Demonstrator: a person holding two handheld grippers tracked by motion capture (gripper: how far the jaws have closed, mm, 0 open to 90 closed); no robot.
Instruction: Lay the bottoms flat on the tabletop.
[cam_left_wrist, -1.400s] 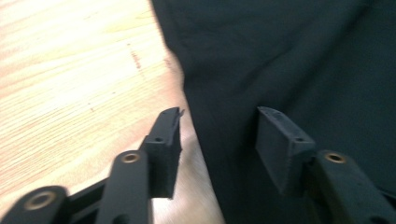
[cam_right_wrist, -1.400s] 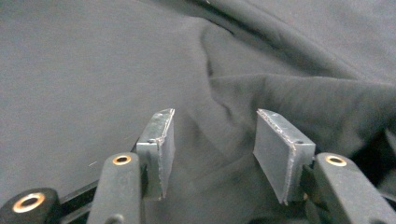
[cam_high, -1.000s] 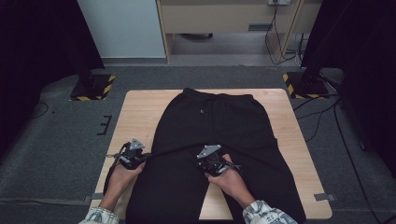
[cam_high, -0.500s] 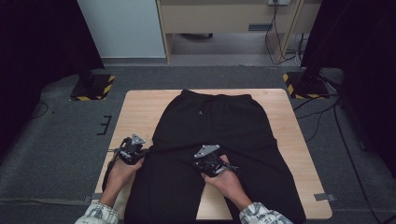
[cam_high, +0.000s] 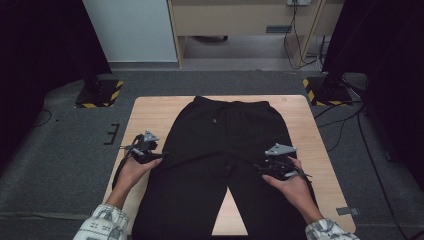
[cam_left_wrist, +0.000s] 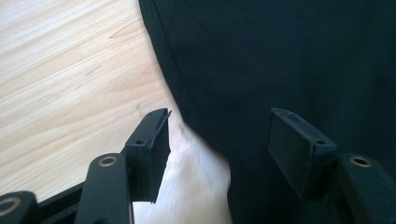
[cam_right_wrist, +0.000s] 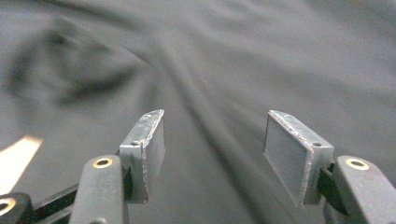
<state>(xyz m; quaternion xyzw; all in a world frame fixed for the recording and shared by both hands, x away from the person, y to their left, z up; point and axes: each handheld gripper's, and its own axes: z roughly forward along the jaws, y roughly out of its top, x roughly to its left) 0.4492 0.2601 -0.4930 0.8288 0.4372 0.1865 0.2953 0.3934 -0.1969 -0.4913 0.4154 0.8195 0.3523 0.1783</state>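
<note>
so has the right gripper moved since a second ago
Yes. The right gripper went rightward, from the middle of the black trousers to their right leg, nearer the table's right edge.

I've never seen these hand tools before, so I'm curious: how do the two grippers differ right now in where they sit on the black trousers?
The left gripper sits at the outer edge of the black trousers, partly over the bare wooden table; the right gripper hovers wholly over cloth on the other leg. Both have just been opening, with nothing pinched between the jaws.
</note>
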